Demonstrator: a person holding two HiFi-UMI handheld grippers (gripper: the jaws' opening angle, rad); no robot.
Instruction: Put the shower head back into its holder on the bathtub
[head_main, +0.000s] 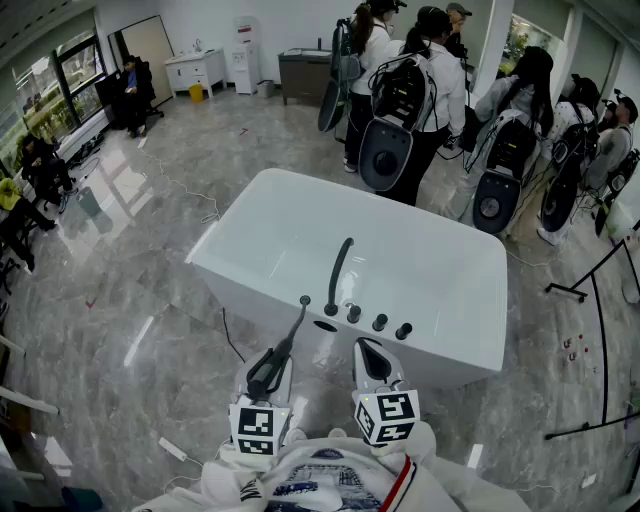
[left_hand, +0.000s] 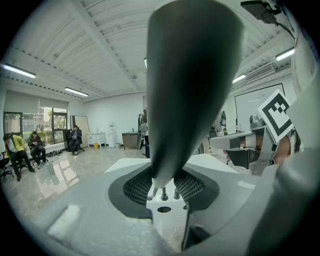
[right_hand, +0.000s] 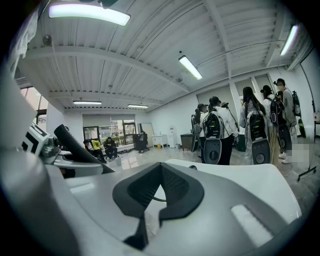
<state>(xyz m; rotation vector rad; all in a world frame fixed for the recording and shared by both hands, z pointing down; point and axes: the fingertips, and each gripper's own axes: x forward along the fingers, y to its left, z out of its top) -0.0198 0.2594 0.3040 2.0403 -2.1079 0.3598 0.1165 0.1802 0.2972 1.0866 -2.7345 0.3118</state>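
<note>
A white bathtub (head_main: 440, 255) stands ahead of me, with a black faucet spout (head_main: 338, 272) and three black knobs (head_main: 379, 322) on its near rim. My left gripper (head_main: 268, 378) is shut on the handle of a slim black shower head (head_main: 288, 340). Its far end reaches the rim just left of the faucet base, above a dark oval opening (head_main: 325, 326). In the left gripper view the shower head (left_hand: 195, 75) rises as a big dark cone from between the pads (left_hand: 137, 187) of the left gripper (left_hand: 164, 187). My right gripper (head_main: 370, 358) (right_hand: 159, 192) hangs beside it, shut and holding nothing.
Several people with backpack gear (head_main: 405, 95) stand behind the tub at the back right. More people sit at the far left (head_main: 30, 170). A black stand's legs (head_main: 590, 290) and thin cables (head_main: 232, 340) lie on the glossy marble floor.
</note>
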